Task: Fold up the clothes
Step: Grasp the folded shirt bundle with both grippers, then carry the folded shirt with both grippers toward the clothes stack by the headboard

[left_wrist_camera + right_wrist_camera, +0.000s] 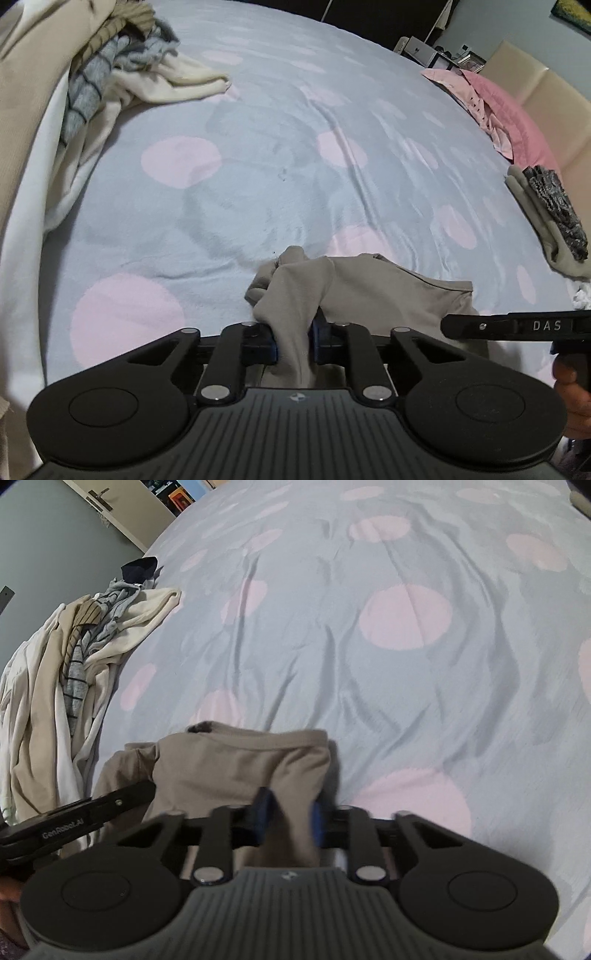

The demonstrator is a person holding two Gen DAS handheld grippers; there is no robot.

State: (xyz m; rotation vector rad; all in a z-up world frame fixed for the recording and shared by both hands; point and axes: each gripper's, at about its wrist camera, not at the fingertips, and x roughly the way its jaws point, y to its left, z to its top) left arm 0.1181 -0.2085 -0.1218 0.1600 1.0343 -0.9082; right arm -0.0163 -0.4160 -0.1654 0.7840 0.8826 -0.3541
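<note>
A taupe garment [369,288] lies bunched at the near edge of a grey bedsheet with pink dots [258,147]. My left gripper [293,343] is shut on a fold of it, the cloth pinched between the blue pads. In the right wrist view the same taupe garment [229,764] spreads to the left, and my right gripper [288,819] is shut on another fold of it. Each gripper shows in the other's view: the right gripper's black body [517,326] at the right, the left gripper's body [74,823] at the left.
A heap of unfolded clothes [103,81], cream, beige and grey striped, lies at the left of the bed [74,657]. A pink pillow [509,110] and folded items [550,214] sit at the right edge. A hand [572,387] holds the right gripper.
</note>
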